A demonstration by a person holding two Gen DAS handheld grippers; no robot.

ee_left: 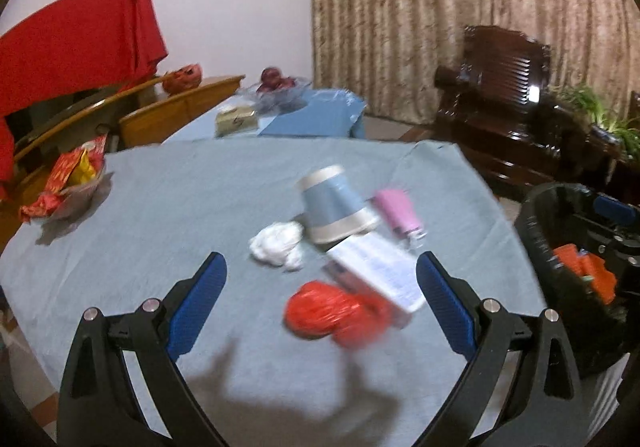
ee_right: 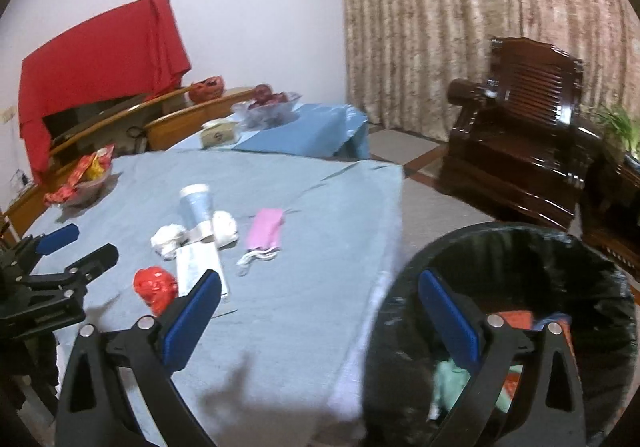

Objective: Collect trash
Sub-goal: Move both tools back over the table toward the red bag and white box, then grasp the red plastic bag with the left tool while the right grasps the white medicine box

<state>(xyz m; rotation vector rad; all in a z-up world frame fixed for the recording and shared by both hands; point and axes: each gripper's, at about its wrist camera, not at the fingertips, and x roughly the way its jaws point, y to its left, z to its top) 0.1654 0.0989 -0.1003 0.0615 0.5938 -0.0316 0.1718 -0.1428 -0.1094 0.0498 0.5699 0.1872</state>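
blue tablecloth [ee_left: 200, 199] fills both views; only right view shows bin [ee_right: 500, 247] contents; both claws gape empty.

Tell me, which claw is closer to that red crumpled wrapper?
Left. The left claw hangs open just before the red crumpled wrapper, while the right claw sits off to the side, partly over the trash bin.

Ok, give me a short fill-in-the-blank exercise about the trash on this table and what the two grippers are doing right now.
1. The crumpled wrapper nearest the left gripper is ____ in colour.
2. The jaws of both the left gripper and the right gripper are ____.
3. The trash bin is lined with a ____ bag.
4. The face mask on the tablecloth is ____.

Missing words: red; open; black; pink
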